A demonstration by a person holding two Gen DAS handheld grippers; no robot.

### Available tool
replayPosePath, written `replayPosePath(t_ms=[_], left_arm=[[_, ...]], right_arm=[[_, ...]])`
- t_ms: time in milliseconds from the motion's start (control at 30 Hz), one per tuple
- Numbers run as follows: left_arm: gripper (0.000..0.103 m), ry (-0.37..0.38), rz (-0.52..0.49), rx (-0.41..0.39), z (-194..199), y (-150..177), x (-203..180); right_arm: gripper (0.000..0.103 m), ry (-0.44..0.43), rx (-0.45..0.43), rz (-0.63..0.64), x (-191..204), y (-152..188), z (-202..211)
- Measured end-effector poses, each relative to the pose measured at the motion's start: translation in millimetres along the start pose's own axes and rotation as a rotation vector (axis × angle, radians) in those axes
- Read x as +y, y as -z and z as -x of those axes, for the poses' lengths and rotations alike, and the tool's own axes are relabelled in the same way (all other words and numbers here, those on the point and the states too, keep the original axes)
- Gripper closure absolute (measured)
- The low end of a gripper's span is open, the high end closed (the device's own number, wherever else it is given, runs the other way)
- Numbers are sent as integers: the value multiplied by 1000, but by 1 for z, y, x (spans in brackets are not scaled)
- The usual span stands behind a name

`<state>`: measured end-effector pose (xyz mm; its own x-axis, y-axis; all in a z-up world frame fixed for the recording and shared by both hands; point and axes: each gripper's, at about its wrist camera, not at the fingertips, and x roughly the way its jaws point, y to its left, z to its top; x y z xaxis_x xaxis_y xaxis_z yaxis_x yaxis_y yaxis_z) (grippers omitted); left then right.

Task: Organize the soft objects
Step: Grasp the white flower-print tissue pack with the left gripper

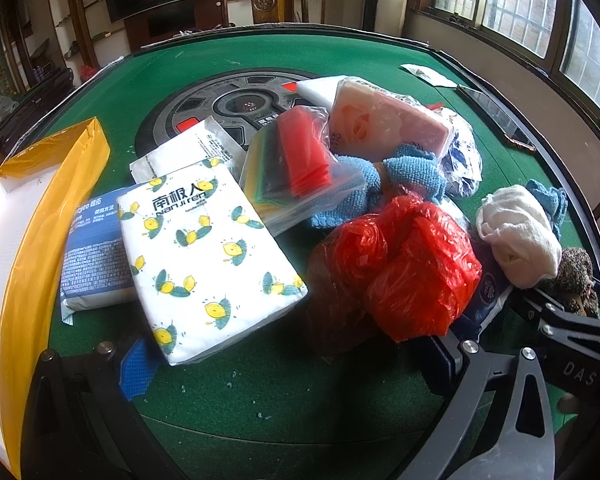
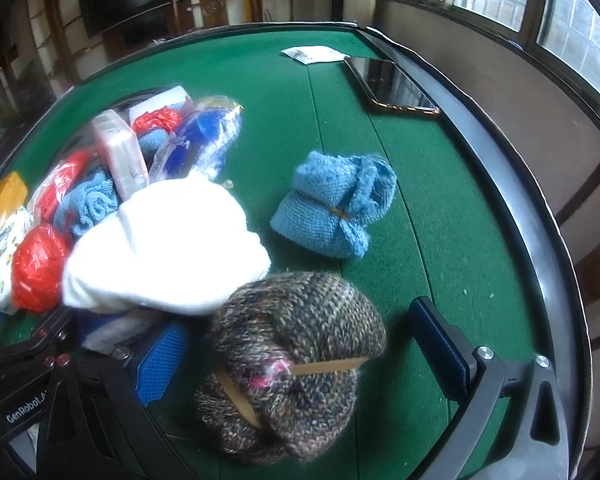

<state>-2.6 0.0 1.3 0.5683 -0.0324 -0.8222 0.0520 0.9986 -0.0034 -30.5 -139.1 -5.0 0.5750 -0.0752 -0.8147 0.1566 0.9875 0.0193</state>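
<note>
Across the green table sprawls the heap, with the lemon-print tissue pack nearest the left gripper, whose jaws stand wide with nothing held. A careless sweep there could shove the crinkled red bag off the pile. Over to the right gripper, jaws spread, the banded brown knit bundle sits between them. Closing off-centre could catch only its rubber band, or drag the white cloth, which touches it. The blue bundle lies apart.
</note>
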Motion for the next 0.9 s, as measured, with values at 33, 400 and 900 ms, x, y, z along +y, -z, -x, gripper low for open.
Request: replayPosePath(t_ms=[33, 400, 900], left_arm=[[0, 3, -10, 11, 0, -1, 0], [0, 21, -29, 18, 2, 3, 1], [12, 185, 3, -91, 64, 11, 44]], right_arm=[[1, 3, 5, -3, 0, 0, -1], [2, 20, 39, 65, -5, 15, 16], [1, -158, -388, -14, -22, 0, 117]])
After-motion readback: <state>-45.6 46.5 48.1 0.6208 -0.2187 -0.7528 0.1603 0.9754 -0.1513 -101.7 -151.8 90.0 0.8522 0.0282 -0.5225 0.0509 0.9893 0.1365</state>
